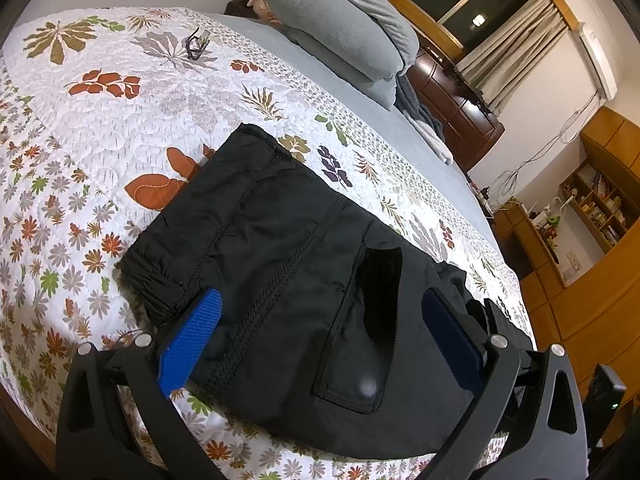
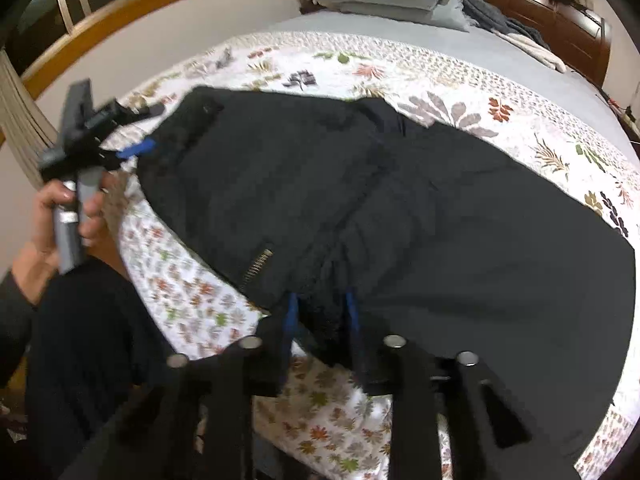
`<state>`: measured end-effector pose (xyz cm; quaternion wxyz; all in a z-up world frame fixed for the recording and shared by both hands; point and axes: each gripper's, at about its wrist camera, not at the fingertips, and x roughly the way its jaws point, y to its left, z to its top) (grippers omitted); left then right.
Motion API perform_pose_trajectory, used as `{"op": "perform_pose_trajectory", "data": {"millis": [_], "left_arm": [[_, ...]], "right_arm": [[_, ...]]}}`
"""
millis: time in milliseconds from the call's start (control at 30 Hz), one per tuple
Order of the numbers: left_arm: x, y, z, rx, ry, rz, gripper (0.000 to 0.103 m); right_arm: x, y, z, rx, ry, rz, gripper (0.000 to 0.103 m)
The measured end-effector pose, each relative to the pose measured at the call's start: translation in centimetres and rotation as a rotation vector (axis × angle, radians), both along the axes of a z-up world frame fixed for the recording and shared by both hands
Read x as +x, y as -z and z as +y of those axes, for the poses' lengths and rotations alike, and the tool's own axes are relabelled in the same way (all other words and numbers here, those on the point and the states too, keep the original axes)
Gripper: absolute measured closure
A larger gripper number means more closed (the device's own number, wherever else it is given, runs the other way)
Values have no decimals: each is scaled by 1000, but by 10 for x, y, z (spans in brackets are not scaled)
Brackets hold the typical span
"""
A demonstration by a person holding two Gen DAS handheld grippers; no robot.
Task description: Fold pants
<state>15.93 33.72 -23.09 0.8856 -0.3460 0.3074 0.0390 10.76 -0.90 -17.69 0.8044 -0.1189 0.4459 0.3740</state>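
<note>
Black pants (image 2: pixel 360 184) lie across the flowery bed (image 1: pixel 100 128). Left tongs (image 1: pixel 324 312) gape wide over the waistband. Right tongs (image 2: pixel 322 308) pinch a bunched fold.

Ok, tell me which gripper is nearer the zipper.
Right. The right gripper sits at the near edge of the pants, beside the zipper; the left gripper is away at their far-left end.

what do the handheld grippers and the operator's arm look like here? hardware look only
Left gripper: black skeletal linkage arms with cut-outs, silver pivot pins, jaws faced with textured blue pads. From the right wrist view it shows a grey handle and a black block on top. Right gripper: same black links, silver pins, blue pads. Left hand comes out of a dark sleeve.
</note>
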Motion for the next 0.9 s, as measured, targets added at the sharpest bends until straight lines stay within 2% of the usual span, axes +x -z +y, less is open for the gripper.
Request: {"op": "perform_pose_trajectory", "data": {"millis": [100,167,267,333,433,533,567,600,700,767,900], "left_arm": [[-1,0,1,-4,-1,-5,3],[-2,-1,2,-9,-5,-14,3],[-10,-7,4,-9,-38,-45,3],[-20,-13,9,-17,-76,-72,3],[-45,-15,19,-131,-123,-119,3],[-58,-1,30,-297,-139,-82,3],[-61,5,34,-356,-146,-74,3],[-66,14,38,-453,-155,-85,3],[-68,27,45,-607,-156,-107,3],[-66,32,49,-625,-184,-91,3],[-58,43,54,-672,-203,-69,3]], "right_arm": [[4,-18,-10,89,2,25,69],[16,-23,-17,132,44,45,69],[36,-9,-19,94,104,61,71],[41,13,-6,27,66,101,71],[41,16,2,-25,29,89,71],[50,-7,1,14,-8,112,71],[56,-15,2,32,-24,128,68],[68,-27,8,67,-59,174,59],[95,-49,33,112,-150,277,40],[112,-63,58,119,-199,304,38],[152,-81,137,83,-365,401,19]]}}
